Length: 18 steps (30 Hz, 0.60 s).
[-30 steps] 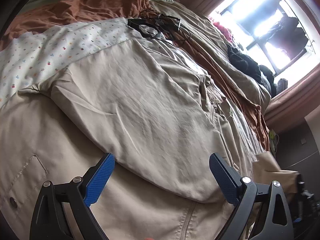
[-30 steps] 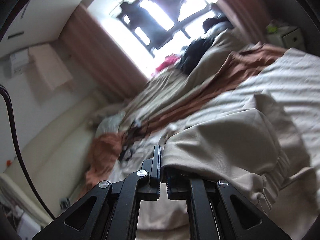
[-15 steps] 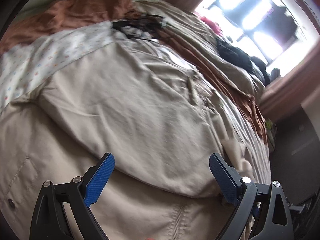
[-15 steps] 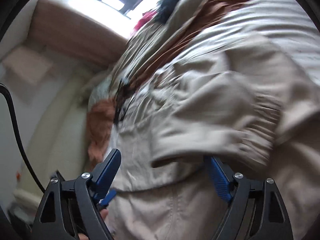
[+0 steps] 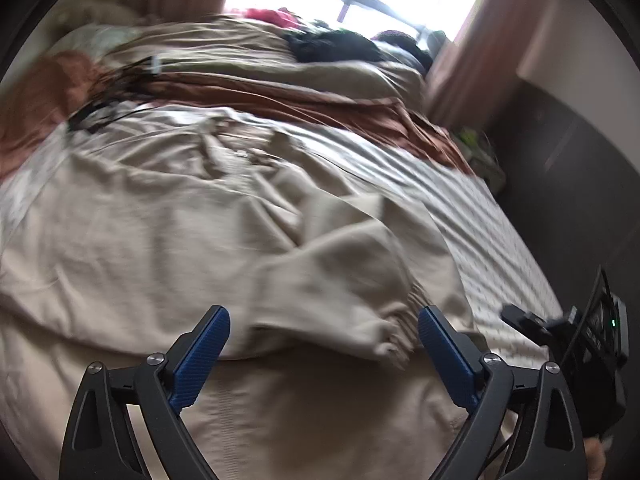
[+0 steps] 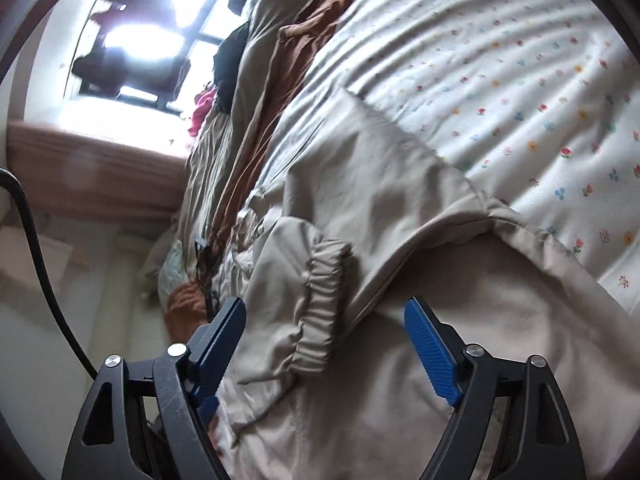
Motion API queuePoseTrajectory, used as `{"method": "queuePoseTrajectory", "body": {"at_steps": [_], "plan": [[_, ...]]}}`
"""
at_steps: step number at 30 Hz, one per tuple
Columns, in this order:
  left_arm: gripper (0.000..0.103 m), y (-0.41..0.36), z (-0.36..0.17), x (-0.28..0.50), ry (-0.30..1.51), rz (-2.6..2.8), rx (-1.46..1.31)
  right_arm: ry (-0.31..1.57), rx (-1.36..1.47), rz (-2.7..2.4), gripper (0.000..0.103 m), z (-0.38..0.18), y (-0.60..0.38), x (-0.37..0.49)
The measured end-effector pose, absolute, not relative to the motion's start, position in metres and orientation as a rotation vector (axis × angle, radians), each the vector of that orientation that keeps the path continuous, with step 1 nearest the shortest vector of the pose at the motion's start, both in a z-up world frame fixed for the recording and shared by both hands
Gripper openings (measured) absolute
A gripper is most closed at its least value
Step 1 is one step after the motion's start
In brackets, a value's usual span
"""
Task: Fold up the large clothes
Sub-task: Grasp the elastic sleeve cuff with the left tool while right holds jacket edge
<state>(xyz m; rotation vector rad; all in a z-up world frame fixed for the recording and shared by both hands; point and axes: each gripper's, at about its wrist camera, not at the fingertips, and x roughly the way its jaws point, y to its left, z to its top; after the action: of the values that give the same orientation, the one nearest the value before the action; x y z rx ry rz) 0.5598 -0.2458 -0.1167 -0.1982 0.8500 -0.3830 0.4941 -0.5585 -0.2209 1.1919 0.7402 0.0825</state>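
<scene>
A large beige jacket (image 5: 168, 240) lies spread on the bed. One sleeve is folded across its body, and the gathered elastic cuff (image 5: 384, 340) lies flat. My left gripper (image 5: 322, 330) hovers just above that cuff, open and holding nothing. In the right wrist view the same cuff (image 6: 320, 300) lies below and between the fingers of my right gripper (image 6: 324, 316). Its jaws are wide apart and closing, and the blue pads (image 6: 424, 332) do not touch the cloth. The jacket's hem (image 6: 520, 232) runs along the flowered sheet.
A white flowered sheet (image 6: 500, 80) covers the bed, with a brown blanket (image 5: 320, 96) and a tan cover behind it. Black cables (image 5: 108, 96) lie near the jacket's far end. Dark clothes (image 5: 332, 46) are piled by the bright window. The bed edge and dark floor (image 5: 568, 184) are at the right.
The right gripper, shut on the jacket sleeve a second ago, has opened and dropped lower; the sleeve now lies on the jacket. The left gripper has swung over to the cuff, still open.
</scene>
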Motion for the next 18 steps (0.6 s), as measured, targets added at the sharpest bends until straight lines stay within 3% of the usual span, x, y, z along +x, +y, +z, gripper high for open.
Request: {"method": "queuePoseTrajectory", "body": {"at_steps": [7, 16, 18], "plan": [[0.083, -0.312, -0.130, 0.576, 0.906, -0.414, -0.003, 0.705, 1.258, 0.073, 0.073, -0.228, -0.588, 0.487], [0.083, -0.352, -0.187, 0.589, 1.042, -0.370, 0.188, 0.667, 1.384, 0.060, 0.073, -0.246, -0.627, 0.476], [0.078, -0.351, -0.196, 0.593, 1.064, -0.355, 0.206, 0.660, 1.386, 0.052, 0.073, -0.246, -0.632, 0.475]]}}
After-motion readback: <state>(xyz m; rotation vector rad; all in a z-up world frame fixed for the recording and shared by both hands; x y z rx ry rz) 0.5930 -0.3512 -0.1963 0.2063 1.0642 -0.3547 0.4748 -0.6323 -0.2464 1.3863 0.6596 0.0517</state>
